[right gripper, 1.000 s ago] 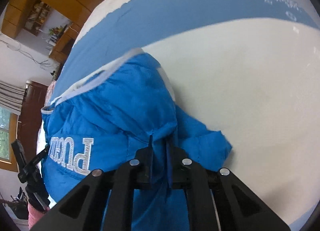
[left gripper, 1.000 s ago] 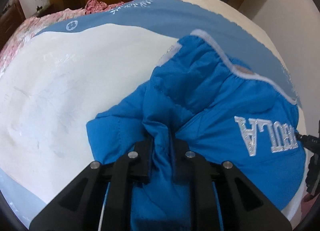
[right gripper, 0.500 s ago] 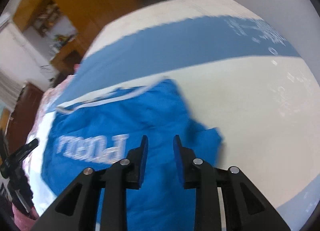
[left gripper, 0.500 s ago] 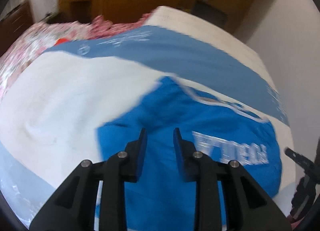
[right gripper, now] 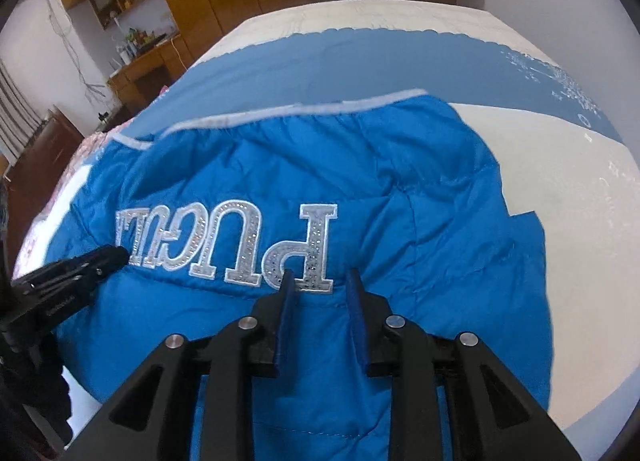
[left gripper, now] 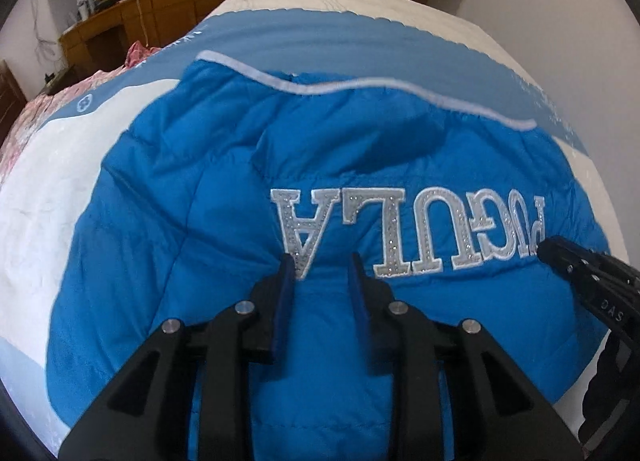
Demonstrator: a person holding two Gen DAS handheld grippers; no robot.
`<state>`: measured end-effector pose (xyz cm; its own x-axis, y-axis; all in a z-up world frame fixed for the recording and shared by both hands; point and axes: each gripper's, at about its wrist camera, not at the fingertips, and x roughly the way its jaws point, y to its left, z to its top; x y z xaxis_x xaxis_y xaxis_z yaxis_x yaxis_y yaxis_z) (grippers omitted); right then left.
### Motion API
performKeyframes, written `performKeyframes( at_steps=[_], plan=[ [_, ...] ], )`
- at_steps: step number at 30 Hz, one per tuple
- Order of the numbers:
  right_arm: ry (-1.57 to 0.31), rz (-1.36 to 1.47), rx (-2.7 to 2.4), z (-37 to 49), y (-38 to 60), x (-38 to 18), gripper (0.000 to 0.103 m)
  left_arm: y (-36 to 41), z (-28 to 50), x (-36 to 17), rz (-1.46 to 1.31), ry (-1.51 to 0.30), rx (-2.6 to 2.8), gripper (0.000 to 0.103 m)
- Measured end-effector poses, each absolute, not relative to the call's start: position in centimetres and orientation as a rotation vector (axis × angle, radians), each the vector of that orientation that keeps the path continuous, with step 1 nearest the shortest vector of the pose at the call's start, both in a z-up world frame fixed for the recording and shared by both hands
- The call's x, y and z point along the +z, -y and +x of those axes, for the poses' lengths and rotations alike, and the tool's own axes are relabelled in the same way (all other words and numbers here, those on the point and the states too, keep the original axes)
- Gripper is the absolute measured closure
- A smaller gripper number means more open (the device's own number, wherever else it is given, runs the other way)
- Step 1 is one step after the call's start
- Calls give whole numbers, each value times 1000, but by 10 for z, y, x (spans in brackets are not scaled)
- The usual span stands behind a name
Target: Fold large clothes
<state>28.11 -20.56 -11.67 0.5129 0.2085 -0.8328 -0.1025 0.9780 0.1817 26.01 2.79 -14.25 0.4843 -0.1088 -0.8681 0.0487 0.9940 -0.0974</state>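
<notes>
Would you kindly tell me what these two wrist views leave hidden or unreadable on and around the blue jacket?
- Blue jacket: its near edge is hidden by the left claw in the left wrist view and by the right claw in the right.
- Silver lettering: its last letters are covered by the other claw in the right wrist view.
- Shelf items: too small to identify.
- Bed cover: cut off by the fisheye rim.

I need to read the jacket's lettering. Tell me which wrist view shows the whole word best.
The left wrist view: the silver lettering on the blue jacket shows complete, upside down, between the left gripper and the jacket's hem. In the right wrist view the lettering is partly cut off behind the other gripper's tip.
</notes>
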Motion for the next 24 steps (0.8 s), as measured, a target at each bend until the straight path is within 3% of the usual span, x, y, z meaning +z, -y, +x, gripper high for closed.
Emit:
performKeyframes(
  at_steps=[13, 16, 18, 21, 24],
  plan=[
    [-1028, 135, 194, 275, 205, -113, 77, -28, 268, -141, -58, -1086, -86, 76],
    [-979, 227, 210, 262, 234, -84, 59, -48, 260, -120, -146, -1076, -96, 69],
    [-949, 246, 194, 252, 256, -67, 42, -74, 249, -100, -188, -1042, -70, 47],
    [-957, 299, 172, 245, 296, -54, 23, -115, 236, -82, -198, -1003, 0, 34],
    [-1012, 395, 174, 251, 331, -64, 18, -168, 230, -83, -266, -1020, 68, 29]
  ],
)
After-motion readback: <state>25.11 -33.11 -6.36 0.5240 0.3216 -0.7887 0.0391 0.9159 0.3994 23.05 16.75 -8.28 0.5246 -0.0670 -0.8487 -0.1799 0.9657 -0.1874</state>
